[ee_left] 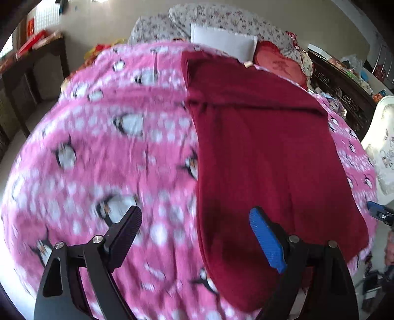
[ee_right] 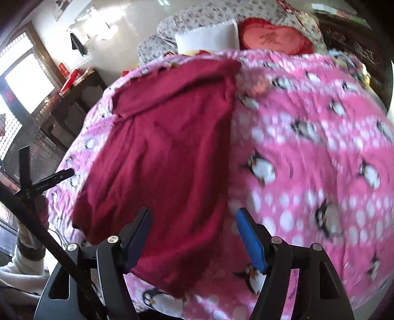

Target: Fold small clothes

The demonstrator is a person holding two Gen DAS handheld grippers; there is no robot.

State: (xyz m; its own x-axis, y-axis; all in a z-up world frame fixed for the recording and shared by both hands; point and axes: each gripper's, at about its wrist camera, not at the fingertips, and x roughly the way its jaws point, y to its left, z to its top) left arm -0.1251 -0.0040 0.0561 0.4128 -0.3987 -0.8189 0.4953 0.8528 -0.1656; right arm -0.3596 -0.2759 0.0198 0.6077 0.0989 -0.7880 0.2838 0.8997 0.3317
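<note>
Pink penguin blanket (ee_left: 103,157) (dark red garment (ee_left: 266,152) atop), floral pillows (ee_left: 216,17) behind.

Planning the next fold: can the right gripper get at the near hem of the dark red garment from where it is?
Probably yes. The right gripper is open, and the dark red garment lies flat on the pink penguin blanket, nothing lying across its near hem.

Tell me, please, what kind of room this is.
Most likely a bedroom in a home. A pink fleece blanket with penguins covers what looks like a bed, a white pillow and a red heart-shaped cushion lie at its far end, and a dark wooden cabinet stands by the wall.
</note>
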